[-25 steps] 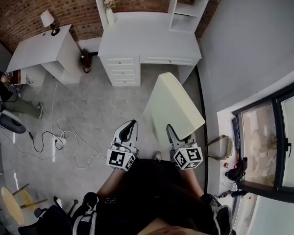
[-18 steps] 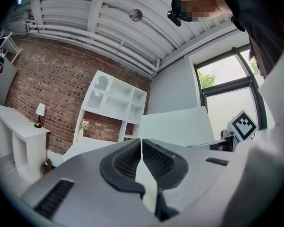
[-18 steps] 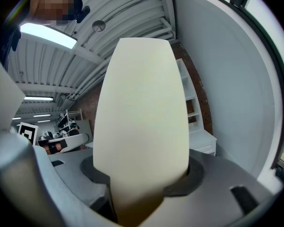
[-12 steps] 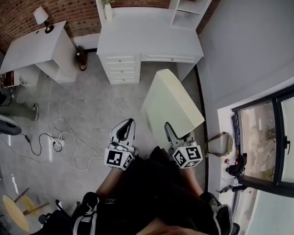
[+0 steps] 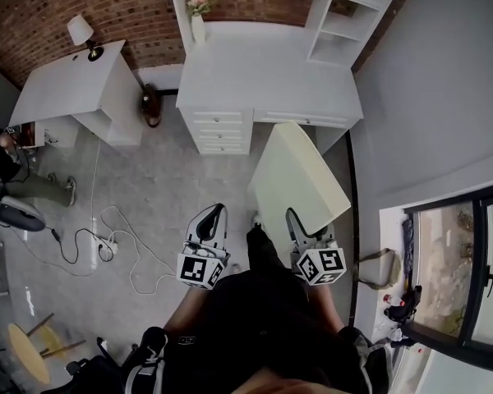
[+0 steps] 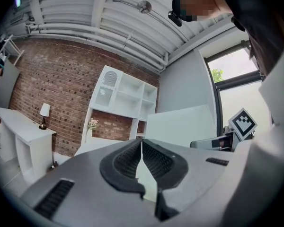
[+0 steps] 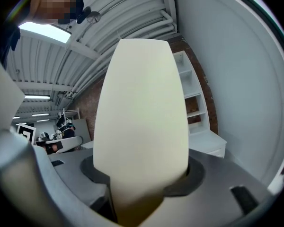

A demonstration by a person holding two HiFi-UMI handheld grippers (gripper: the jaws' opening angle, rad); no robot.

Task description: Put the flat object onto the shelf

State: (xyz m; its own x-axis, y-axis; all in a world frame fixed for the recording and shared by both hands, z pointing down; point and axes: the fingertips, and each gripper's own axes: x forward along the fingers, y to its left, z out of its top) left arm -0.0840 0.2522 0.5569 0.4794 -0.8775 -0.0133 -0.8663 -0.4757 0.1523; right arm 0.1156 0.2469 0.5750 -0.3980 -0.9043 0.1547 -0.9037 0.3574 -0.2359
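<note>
Board [image 5: 300, 175]: one, clamped by right gripper [image 5: 297, 220]; left gripper [image 5: 216, 213] closed, empty.

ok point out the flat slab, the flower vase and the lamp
flat slab [image 5: 300, 179], head view, middle of its broad pale face
flower vase [image 5: 198, 29], head view, its white body
lamp [image 5: 80, 30], head view, its shade

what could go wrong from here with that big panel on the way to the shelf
1. Only the right gripper holds the cream panel, clamped at its near edge. The left gripper is shut and empty, so the long panel may lever and slip.
2. The vase on the white desk below the shelf could be knocked if the panel swings left.
3. Loose cables lie on the floor to the left, a possible trip.
</note>
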